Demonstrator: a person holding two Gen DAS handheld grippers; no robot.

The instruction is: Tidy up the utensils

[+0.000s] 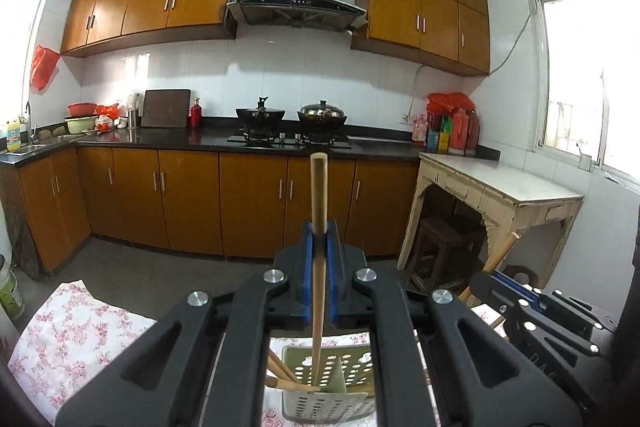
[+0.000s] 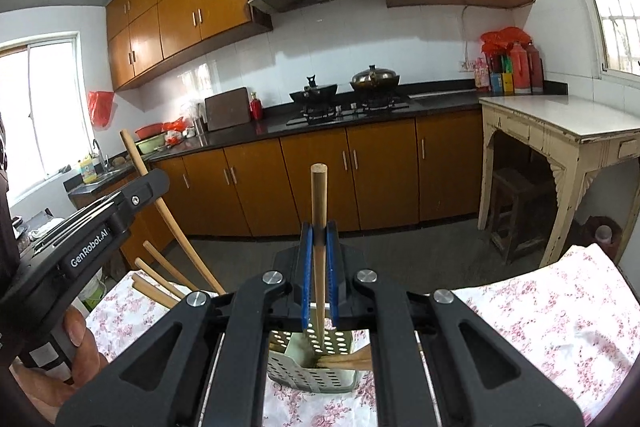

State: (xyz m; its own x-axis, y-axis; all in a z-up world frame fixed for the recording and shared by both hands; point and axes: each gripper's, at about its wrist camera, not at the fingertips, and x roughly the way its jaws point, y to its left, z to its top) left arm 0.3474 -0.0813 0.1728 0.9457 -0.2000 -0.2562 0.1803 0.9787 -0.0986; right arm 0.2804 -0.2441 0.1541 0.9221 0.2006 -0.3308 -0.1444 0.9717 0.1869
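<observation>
On the floral-clothed desk (image 2: 540,311) stands the perforated utensil holder (image 2: 316,367), already carrying several wooden handles. Each stick should be lowered upright and centred over a free compartment before release, kept clear of the rim. The left claw (image 1: 320,255) is clamped on a wooden stick (image 1: 319,211), the right claw (image 2: 319,247) likewise on another stick (image 2: 319,211).

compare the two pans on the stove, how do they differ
The left pan is dull black, while the right pan is shiny and metallic. The left pan has an upright black handle piece sticking up from it; the right pan wears a domed lid with a small knob. The right pan also looks a little wider. Both sit on burners of the same stove, side by side under the hood.
</observation>
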